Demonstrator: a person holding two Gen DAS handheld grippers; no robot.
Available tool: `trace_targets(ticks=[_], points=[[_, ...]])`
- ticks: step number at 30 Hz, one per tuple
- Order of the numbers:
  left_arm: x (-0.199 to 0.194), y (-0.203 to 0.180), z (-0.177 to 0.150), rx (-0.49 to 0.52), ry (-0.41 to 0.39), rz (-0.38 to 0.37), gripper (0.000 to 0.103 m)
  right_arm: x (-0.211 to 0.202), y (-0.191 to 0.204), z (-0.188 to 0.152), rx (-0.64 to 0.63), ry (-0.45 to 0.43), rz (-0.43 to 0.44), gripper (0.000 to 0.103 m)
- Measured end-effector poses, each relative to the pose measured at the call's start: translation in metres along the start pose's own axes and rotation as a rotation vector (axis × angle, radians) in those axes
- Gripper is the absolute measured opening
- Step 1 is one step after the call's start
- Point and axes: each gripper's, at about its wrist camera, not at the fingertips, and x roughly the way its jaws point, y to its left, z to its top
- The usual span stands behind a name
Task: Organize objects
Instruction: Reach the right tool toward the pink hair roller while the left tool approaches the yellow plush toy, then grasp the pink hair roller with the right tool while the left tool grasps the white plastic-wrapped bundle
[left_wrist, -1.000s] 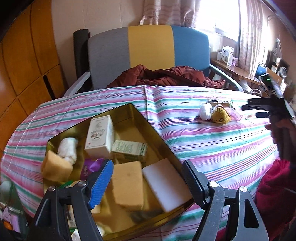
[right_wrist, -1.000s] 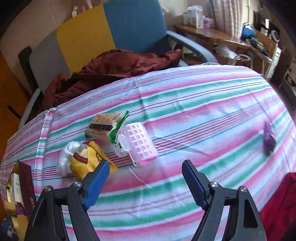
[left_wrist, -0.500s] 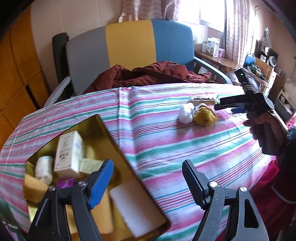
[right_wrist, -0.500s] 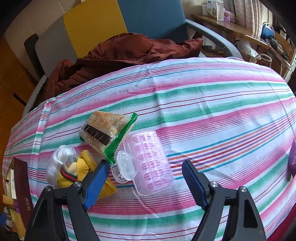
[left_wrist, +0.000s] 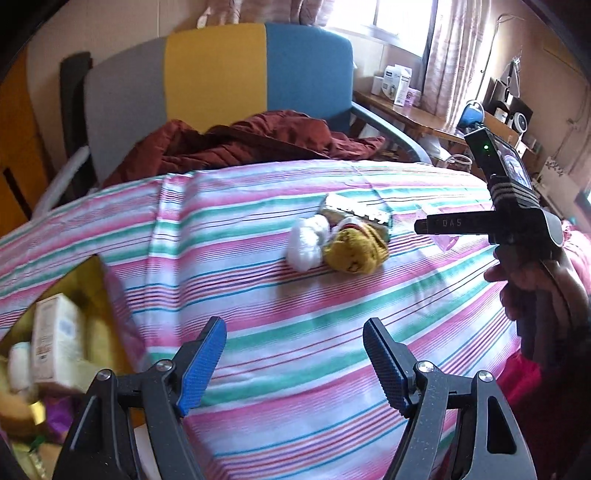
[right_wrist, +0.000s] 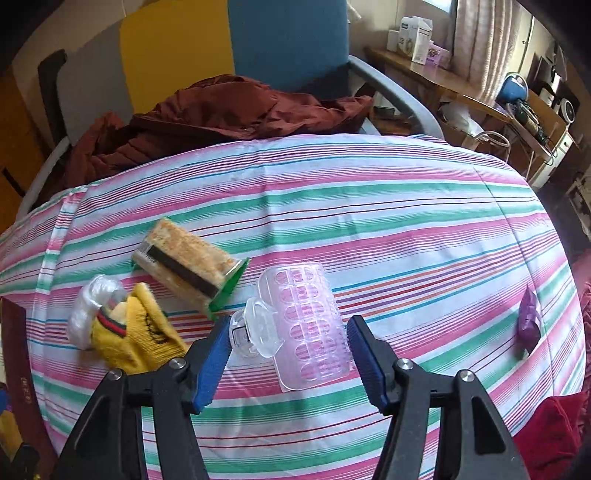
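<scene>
A clear pink plastic case (right_wrist: 304, 326) lies on the striped tablecloth (right_wrist: 369, 206). My right gripper (right_wrist: 288, 354) is open with a finger on each side of the case, not closed on it. Left of it lie a wrapped sponge pack (right_wrist: 188, 264) and a yellow sock with a white plastic bag (right_wrist: 129, 332). My left gripper (left_wrist: 293, 363) is open and empty above bare cloth. The gold box (left_wrist: 88, 273) with a white carton (left_wrist: 55, 339) is at the left edge of the left wrist view. The sock (left_wrist: 354, 247) also shows there.
A small purple packet (right_wrist: 528, 319) lies near the table's right edge. A chair with a maroon jacket (right_wrist: 221, 114) stands behind the table. A cluttered side desk (right_wrist: 480, 92) is at the far right. The right gripper body and hand (left_wrist: 517, 229) show in the left view.
My right gripper moved forward and down until its fingers straddle the pink case. My left gripper swung right, away from the gold box, which now sits at the frame's left edge.
</scene>
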Motion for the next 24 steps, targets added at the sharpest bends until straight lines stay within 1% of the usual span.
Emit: trace_targets(ticks=[3, 7, 10, 12, 14, 17, 21, 24], points=[[0.014, -0.006, 0.006, -0.002, 0.02, -0.017, 0.073, -0.002, -0.003, 0.002, 0.011, -0.011, 0.012, 0.064], [0.028, -0.007, 0.014, -0.014, 0.028, -0.018, 0.072, -0.009, -0.003, 0.003, 0.006, -0.041, 0.032, 0.064], [0.04, 0.003, 0.022, -0.063, 0.045, -0.016, 0.072, -0.013, 0.0, 0.004, 0.005, -0.049, 0.043, 0.064], [0.047, 0.011, 0.027, -0.105, 0.061, -0.014, 0.068, -0.014, 0.0, 0.004, 0.007, -0.055, 0.049, 0.064], [0.056, 0.019, 0.032, -0.142, 0.075, -0.007, 0.06, -0.017, 0.0, 0.005, 0.01, -0.064, 0.056, 0.064], [0.065, 0.021, 0.04, -0.153, 0.074, 0.0, 0.057, -0.019, 0.0, 0.005, 0.015, -0.073, 0.064, 0.064], [0.077, 0.016, 0.054, -0.138, 0.049, -0.003, 0.056, -0.018, 0.0, 0.005, 0.016, -0.074, 0.072, 0.064], [0.086, 0.01, 0.067, -0.124, 0.029, -0.023, 0.056, -0.018, 0.001, 0.005, 0.013, -0.075, 0.074, 0.064]])
